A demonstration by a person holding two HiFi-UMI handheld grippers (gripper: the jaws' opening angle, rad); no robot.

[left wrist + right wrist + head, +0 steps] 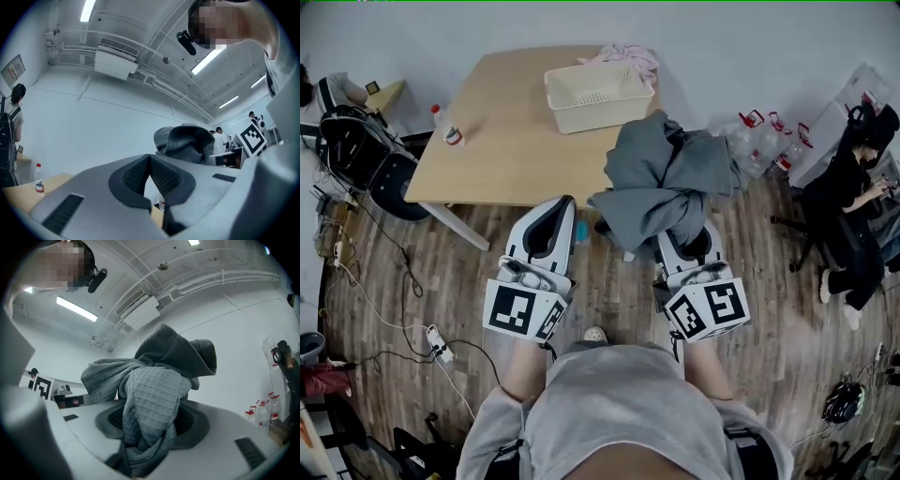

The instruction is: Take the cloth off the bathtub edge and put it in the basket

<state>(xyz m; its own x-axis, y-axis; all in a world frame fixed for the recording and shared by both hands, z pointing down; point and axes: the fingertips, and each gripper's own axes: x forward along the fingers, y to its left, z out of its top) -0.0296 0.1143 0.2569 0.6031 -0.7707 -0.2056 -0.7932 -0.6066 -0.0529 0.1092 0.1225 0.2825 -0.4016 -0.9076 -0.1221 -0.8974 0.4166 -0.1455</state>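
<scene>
The grey waffle-weave cloth (666,183) was bunched in the jaws of the right gripper (688,246). It was held in the air past the table's near right corner, well short of the basket. It had no clean long axis. Its crumpled mass ran roughly from the jaws away from the person. In the right gripper view the cloth (154,399) rose out of the jaws, with one fold spilling to the left and a hood-like fold on top. The right jaws were clamped on it, held wide by the thick wad between the pads.

Both grippers were held out in front of the person's chest, side by side, with the marker cubes nearest the body and the jaws pointing forward and upward. The left gripper (563,208) had its jaws closed together at the tips with nothing between them.

The cream perforated plastic basket (598,114) stood on the far right part of the light wooden table (506,141), with a pink crumpled fabric (628,58) just behind it. A small clear bottle with a red label (450,133) stood near the table's left edge. Clear red-capped jugs (764,141) sat on the floor to the right, near a seated person in black (853,197). Between the held cloth and the basket lay only bare tabletop.
</scene>
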